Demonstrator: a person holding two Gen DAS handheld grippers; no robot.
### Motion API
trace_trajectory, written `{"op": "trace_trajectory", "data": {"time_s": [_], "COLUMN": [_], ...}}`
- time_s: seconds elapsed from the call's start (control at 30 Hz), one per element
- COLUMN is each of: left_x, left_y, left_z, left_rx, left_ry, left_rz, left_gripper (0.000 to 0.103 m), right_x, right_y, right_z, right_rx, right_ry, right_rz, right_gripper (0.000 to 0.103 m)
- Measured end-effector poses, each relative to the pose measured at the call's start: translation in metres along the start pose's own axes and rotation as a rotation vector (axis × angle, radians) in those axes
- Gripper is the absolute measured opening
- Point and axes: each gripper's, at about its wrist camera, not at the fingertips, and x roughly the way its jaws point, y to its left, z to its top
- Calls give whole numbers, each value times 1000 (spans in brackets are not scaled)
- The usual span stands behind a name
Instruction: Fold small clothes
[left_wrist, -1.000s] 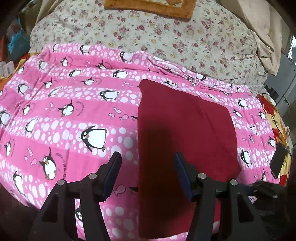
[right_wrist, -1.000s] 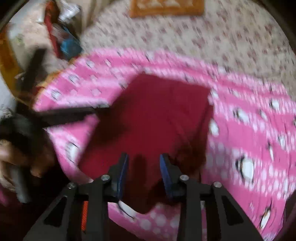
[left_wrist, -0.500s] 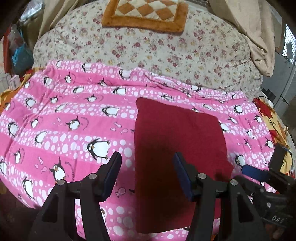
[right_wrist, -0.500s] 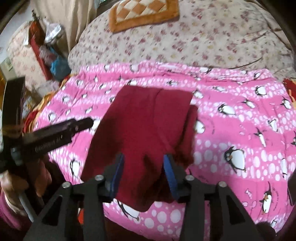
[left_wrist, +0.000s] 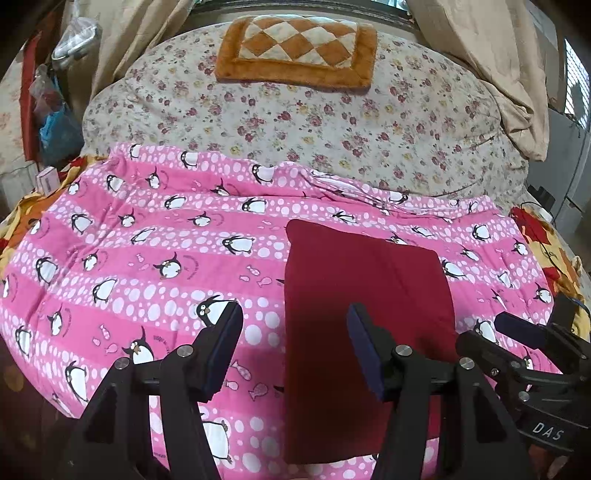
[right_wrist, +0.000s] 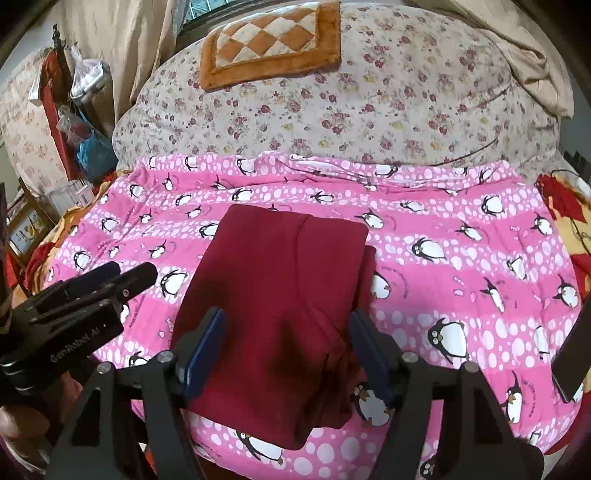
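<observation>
A dark red garment lies folded into a long rectangle on the pink penguin blanket; in the right wrist view the garment shows a layered right edge. My left gripper is open and empty, held above the garment's near left edge. My right gripper is open and empty above the garment's near end. The right gripper also shows at the right of the left wrist view, and the left gripper at the left of the right wrist view.
A floral quilt lies behind the blanket with an orange checked cushion on it. Beige curtains hang at the back right. Bags and clutter stand at the left. A red and yellow cloth borders the right.
Both grippers have pulled back and up from the garment, so more of the bed shows. The right gripper's jaws have opened wider. The garment lies still.
</observation>
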Motion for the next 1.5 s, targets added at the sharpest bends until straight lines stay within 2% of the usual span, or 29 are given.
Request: {"op": "trace_trajectory", "data": {"time_s": [1.5], "left_x": [26], "left_y": [0], "left_z": [-10], "left_rx": [10], "left_ry": [53], "left_rz": [20], "left_gripper": [38], "right_x": [36], "right_y": [-8], "right_z": [1], "right_rx": [61], "right_ry": [75], "right_rz": [-6], "right_gripper": [77]}}
